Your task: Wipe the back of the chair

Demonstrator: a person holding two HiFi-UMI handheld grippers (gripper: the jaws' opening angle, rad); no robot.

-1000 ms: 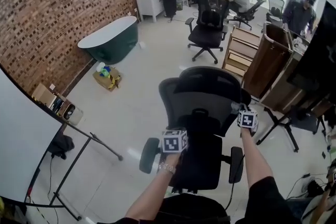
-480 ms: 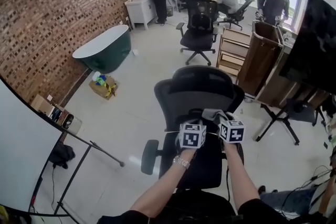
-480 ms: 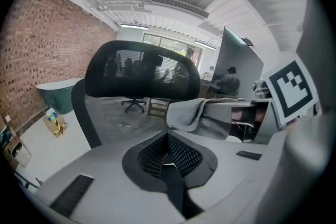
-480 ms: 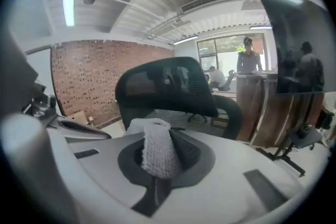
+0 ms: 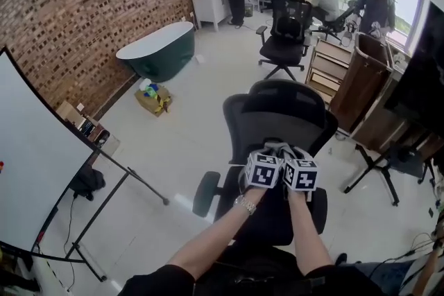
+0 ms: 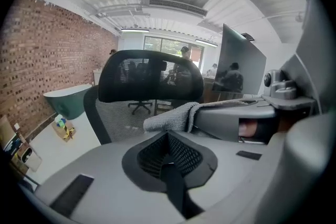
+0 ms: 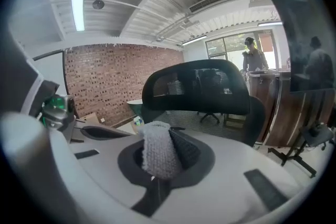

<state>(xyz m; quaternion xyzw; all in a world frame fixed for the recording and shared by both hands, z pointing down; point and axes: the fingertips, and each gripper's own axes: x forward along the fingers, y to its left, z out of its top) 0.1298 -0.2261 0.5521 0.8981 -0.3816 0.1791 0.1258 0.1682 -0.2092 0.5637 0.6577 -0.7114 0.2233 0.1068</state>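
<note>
A black mesh office chair (image 5: pixel 279 114) stands in front of me with its back toward me. Both grippers are held side by side just behind the backrest, below the headrest (image 6: pixel 149 77). My right gripper (image 5: pixel 300 175) is shut on a grey knitted cloth (image 7: pixel 156 153), which pokes out of its jaws. In the head view the cloth (image 5: pixel 279 148) bunches above the two marker cubes. My left gripper (image 5: pixel 263 170) is close on the left of the right one; its jaws are shut with nothing between them (image 6: pixel 168 153). The cloth (image 6: pixel 170 119) shows at its right.
A dark green bathtub (image 5: pixel 158 50) stands by the brick wall, with a box (image 5: pixel 156 100) on the floor near it. A whiteboard on a stand (image 5: pixel 31 170) is at my left. A second office chair (image 5: pixel 286 28), wooden cabinets (image 5: pixel 350 83) and several people are farther back.
My right gripper has swung left from the chair's right edge with the cloth and now sits beside the left gripper. The left gripper has shifted slightly right.
</note>
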